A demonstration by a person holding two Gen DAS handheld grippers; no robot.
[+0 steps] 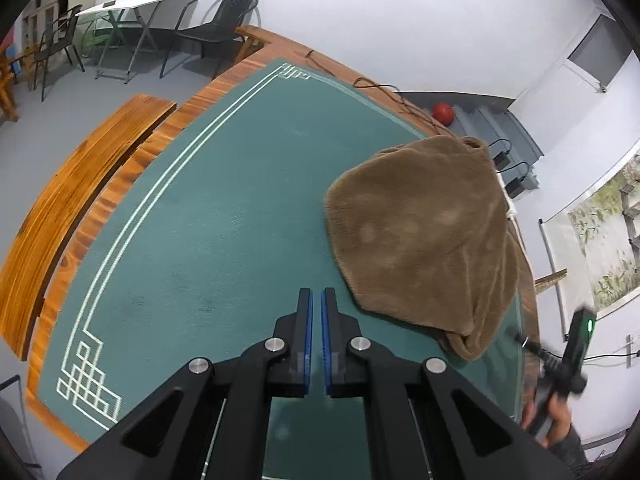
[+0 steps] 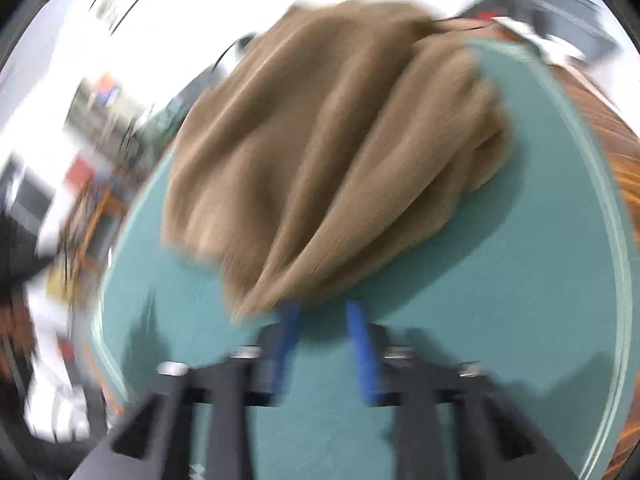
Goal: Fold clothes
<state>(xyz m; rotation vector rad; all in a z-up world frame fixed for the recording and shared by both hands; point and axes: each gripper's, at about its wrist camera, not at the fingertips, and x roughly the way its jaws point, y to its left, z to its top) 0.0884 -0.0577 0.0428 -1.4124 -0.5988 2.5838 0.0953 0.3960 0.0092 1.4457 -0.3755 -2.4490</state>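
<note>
The brown fleece garment [image 1: 424, 236] lies bunched in a loose heap on the green mat [image 1: 208, 240] that covers my desk [image 1: 120, 184], toward the desk's right edge as the left wrist view shows it. Its surface is soft and rumpled, with a rolled fold at the near corner. In the right wrist view, which is blurred, the same garment [image 2: 320, 152] fills the middle of the frame in long ridges.

My right claw [image 2: 324, 316] is spread, its blue pads [image 2: 358, 344] apart, tips at the garment's near edge; whether they touch the cloth I cannot tell through the blur. My left claw [image 1: 316, 300] hangs over bare mat just left of the garment, its fingers nearly pressed together with a thin gap, pinching nothing.

A white line border with a knot pattern [image 1: 86, 396] runs round the mat. Beyond the desk stand a wooden bench [image 1: 72, 200], black chairs [image 1: 216, 24] and an orange ball [image 1: 443, 113].
</note>
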